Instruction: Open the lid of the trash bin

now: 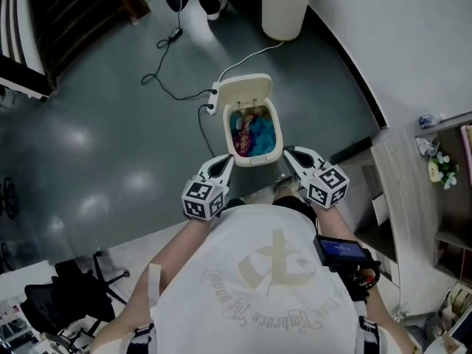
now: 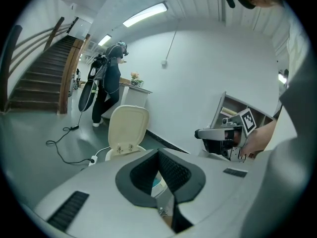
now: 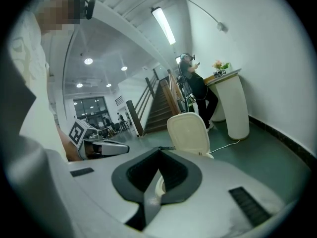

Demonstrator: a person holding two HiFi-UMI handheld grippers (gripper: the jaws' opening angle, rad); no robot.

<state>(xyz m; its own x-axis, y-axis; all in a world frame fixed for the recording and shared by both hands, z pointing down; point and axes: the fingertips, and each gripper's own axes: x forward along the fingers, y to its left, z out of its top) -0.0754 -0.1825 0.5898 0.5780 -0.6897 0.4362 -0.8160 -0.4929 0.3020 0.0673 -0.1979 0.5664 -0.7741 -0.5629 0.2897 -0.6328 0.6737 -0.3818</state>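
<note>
One trash bin (image 1: 255, 156) sits on the grey floor (image 1: 110, 131) right in front of the person, its lid (image 1: 244, 91) tipped up and back, colourful rubbish (image 1: 254, 133) showing inside. Flanking its near rim without touching it, the left gripper (image 1: 223, 163) and right gripper (image 1: 292, 154) both look pressed together, pinching nothing.

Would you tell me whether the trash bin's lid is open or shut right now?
Open: the lid stands raised behind the trash bin, exposing colourful contents.

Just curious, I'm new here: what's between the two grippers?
The near rim of the open trash bin, seen in the head view, sits between the left gripper and the right gripper.
</note>
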